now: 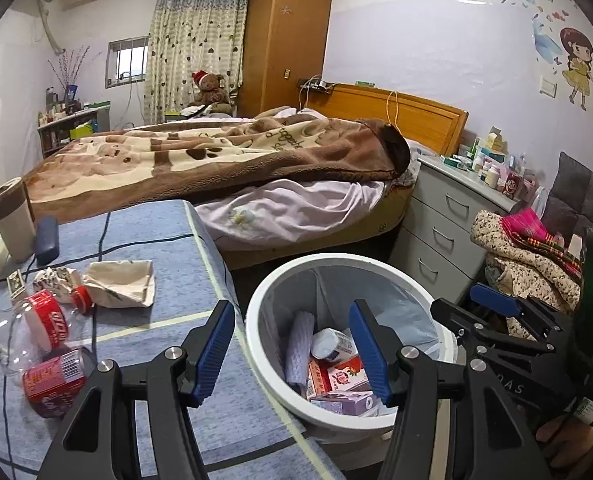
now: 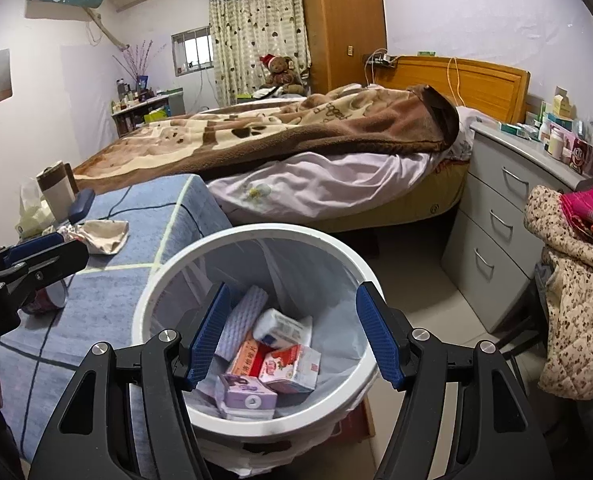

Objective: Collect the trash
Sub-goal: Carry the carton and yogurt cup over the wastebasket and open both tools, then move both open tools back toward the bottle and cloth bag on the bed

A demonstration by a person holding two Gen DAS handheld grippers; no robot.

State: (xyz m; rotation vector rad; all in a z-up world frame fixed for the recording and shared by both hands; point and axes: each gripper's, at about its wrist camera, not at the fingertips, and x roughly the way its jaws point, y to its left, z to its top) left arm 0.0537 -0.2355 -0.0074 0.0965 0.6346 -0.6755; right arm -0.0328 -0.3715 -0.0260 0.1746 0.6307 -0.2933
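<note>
Bottle [image 1: 36, 344], crushed & light but slippery, lies on counter [image 1: 168, 248] w/ crumpled paper [image 1: 122, 284], so I'd pinch its cap; my left tongs [image 1: 292, 344] & right tongs [image 2: 292, 332] gape empty over bin [image 2: 168, 280].

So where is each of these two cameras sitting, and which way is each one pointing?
Left wrist view: sits on the left gripper, looking forward over the blue table edge and the bin; its own open fingers show, plus the right gripper at the right.
Right wrist view: sits on the right gripper, directly above the bin, looking towards the bed; its open fingers show, plus the left gripper at the left.
Shared: bin, table, crumpled paper, bed.
</note>
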